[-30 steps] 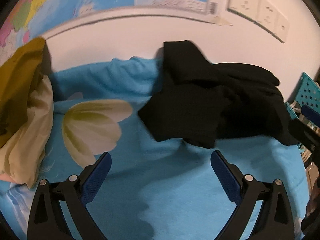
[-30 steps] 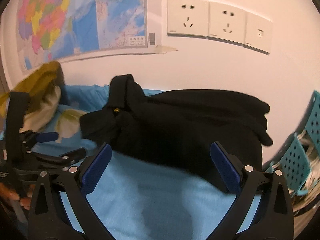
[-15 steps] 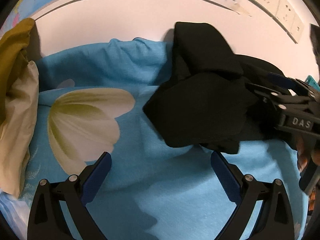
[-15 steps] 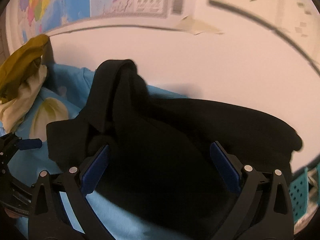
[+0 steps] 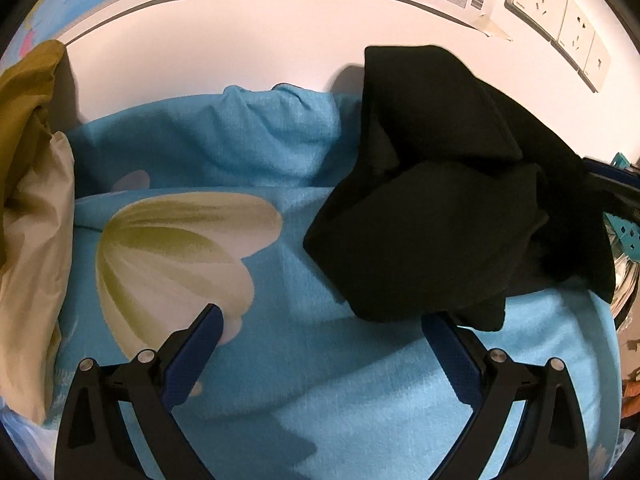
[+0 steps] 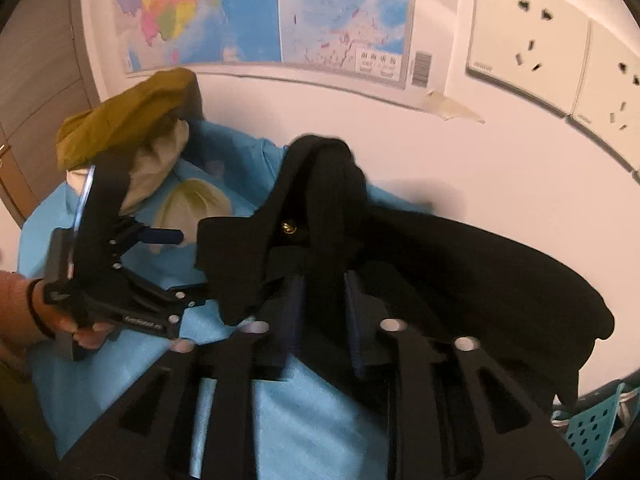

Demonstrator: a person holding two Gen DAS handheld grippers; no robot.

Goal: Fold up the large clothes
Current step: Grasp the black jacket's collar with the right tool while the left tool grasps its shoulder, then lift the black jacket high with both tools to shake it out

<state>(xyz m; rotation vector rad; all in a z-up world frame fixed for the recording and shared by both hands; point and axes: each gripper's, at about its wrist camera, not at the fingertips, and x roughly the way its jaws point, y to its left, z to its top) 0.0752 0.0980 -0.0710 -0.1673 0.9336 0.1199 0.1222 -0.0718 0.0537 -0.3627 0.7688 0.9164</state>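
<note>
A crumpled black garment [image 5: 440, 220] lies on the blue flowered bedsheet [image 5: 280, 400], heaped against the white wall. A brass button [image 6: 289, 229] shows on the black garment [image 6: 480, 272]. My right gripper [image 6: 322, 308] is closing its jaws around a raised fold of this cloth, and the blue pads [image 6: 294, 312] press it from both sides. My left gripper [image 5: 320, 320] stands open low over the sheet. Its right fingertip sits just under the garment's near hem, and nothing is between its fingers. In the right wrist view the left gripper [image 6: 188, 268] is held by a hand [image 6: 24, 308].
An olive cloth [image 5: 24, 100] and a beige cloth [image 5: 36, 260] are piled at the left end of the bed. A map [image 6: 280, 12] and wall sockets [image 6: 528, 40] hang on the wall behind. A teal perforated basket [image 6: 592, 432] stands at the right edge.
My right gripper swung in over the black garment, rolled, and its jaws narrowed from wide open onto a fold. My left gripper dropped slightly and came closer to the garment's hem.
</note>
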